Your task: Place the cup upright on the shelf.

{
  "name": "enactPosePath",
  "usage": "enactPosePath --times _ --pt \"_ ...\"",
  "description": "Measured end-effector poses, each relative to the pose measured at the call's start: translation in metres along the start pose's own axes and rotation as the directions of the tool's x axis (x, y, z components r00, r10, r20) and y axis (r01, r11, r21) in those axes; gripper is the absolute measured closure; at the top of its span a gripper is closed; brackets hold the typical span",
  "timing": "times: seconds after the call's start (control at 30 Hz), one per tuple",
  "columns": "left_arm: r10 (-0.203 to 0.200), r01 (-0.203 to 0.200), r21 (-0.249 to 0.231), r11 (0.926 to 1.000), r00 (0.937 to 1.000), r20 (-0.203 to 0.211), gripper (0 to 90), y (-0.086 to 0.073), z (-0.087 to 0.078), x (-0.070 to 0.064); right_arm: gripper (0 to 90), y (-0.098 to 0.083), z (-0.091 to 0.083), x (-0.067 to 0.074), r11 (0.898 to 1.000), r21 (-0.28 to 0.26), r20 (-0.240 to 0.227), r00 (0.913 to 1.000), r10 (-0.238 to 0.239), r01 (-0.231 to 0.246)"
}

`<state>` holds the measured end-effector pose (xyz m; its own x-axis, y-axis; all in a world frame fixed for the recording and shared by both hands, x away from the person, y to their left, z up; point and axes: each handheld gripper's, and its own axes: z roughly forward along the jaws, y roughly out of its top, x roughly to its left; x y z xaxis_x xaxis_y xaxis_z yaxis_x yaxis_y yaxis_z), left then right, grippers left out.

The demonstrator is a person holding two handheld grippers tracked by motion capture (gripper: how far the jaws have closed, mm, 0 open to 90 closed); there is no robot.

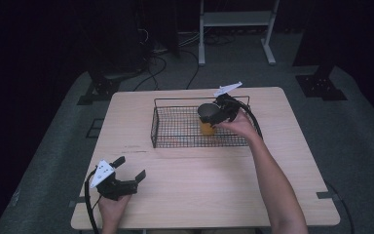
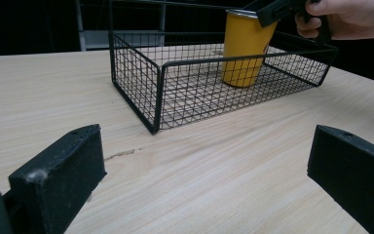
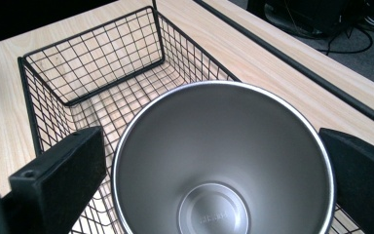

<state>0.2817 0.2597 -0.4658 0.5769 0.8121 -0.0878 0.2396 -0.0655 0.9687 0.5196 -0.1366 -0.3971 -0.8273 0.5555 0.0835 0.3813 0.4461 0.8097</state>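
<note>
A yellow metal cup point(image 1: 206, 127) with a bare steel inside stands upright in the right part of a black wire basket point(image 1: 175, 101) at the table's far middle. My right gripper point(image 1: 213, 114) comes down over the cup's rim from the right. In the right gripper view its jaws stand wide on either side of the cup point(image 3: 219, 165), open, with the basket point(image 3: 92, 63) stretching beyond. My left gripper point(image 1: 132, 166) rests low near the front left edge, open and holding nothing. The left gripper view looks toward the basket point(image 2: 136, 83) and cup point(image 2: 243, 48), with the right gripper point(image 2: 272, 9) at the rim.
The wooden table point(image 1: 195, 195) is bare between my left gripper and the basket. Beyond the far edge are a grey floor, cables point(image 1: 156, 58) and a white frame's legs point(image 1: 202, 44). Dark stands flank the table.
</note>
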Motion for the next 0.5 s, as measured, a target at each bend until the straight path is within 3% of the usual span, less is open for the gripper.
enactPosePath --times 0.5 --pt "0.002 -0.002 0.001 1.0000 1.0000 -0.002 0.0 0.000 0.000 0.000 0.0 0.004 -0.020 0.000 0.998 -0.067 0.001 0.9998 0.019 -0.019"
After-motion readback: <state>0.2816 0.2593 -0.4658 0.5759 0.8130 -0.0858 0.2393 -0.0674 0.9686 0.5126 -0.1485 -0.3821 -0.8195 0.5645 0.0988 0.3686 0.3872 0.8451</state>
